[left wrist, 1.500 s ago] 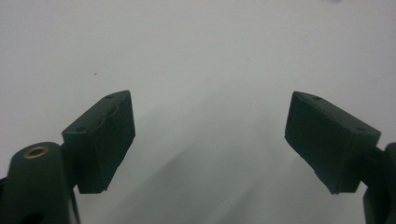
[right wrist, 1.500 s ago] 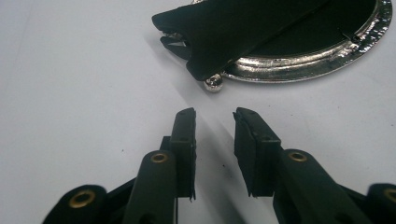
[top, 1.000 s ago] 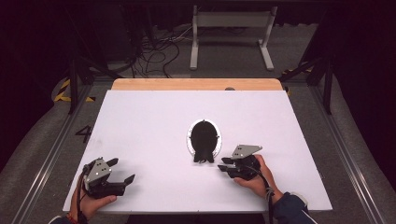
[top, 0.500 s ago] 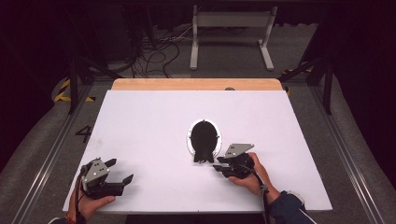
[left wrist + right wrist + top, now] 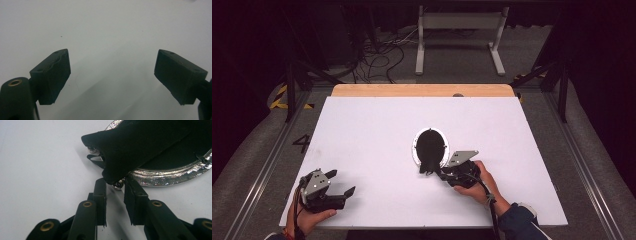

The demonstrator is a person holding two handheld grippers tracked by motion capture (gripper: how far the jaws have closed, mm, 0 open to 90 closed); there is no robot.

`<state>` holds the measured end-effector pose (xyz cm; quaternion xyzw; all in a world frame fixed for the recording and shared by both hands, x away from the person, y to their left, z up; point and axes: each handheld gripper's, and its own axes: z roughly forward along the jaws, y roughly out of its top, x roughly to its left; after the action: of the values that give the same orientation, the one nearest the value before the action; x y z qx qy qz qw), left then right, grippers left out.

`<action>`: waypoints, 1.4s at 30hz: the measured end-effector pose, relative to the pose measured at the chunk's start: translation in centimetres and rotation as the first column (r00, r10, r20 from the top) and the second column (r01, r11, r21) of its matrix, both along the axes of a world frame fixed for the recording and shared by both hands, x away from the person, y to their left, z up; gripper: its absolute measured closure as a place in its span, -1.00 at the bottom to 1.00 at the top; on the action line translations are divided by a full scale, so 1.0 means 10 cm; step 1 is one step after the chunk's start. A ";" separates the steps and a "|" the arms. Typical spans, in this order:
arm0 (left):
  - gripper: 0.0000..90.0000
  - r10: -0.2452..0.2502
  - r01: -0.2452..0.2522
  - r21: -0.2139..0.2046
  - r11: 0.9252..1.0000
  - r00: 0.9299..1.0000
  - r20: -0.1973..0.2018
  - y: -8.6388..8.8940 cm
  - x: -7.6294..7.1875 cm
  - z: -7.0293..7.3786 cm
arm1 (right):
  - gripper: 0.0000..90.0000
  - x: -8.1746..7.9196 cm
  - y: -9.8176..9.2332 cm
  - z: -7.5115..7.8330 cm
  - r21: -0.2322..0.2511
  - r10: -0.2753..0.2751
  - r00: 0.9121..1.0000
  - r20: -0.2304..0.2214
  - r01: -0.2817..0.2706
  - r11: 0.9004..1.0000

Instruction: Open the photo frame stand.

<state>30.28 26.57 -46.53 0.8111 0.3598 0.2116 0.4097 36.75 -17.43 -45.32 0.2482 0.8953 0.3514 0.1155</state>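
An oval silver picture frame (image 5: pixel 415 149) lies face down at the middle of the white table (image 5: pixel 362 125), its black velvet back and stand (image 5: pixel 430 146) facing up. In the right gripper view the stand's tip (image 5: pixel 112 173) hangs over the silver rim (image 5: pixel 162 178), with a small silver ball (image 5: pixel 117 185) under it. My right gripper (image 5: pixel 437 172) (image 5: pixel 115 186) points at that tip. Its jaws have just been closing and stand narrow, the ball and the tip at their ends, a gap still showing. My left gripper (image 5: pixel 343 182) (image 5: pixel 112 72) rests open near the front left edge, holding nothing.
A wooden strip (image 5: pixel 422 90) runs along the table's far edge. Beyond it, cables (image 5: pixel 377 55) and a white stand (image 5: pixel 459 30) sit on the dark floor. Metal rails (image 5: pixel 267 165) flank the table on both sides.
My right gripper has shifted slightly left toward the frame's near end and its jaws have narrowed. The left gripper has stayed put.
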 end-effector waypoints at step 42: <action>-0.68 0.008 -0.007 0.070 0.997 1.000 -0.012 -0.06 0.01 -0.03 | -0.03 0.29 -0.14 -0.09 0.345 0.010 0.937 -0.348 0.118 0.931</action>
<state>30.41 25.94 -46.80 0.8249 0.3578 0.2208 0.3778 39.65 -18.84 -46.18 0.3476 0.8146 0.4572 -0.0803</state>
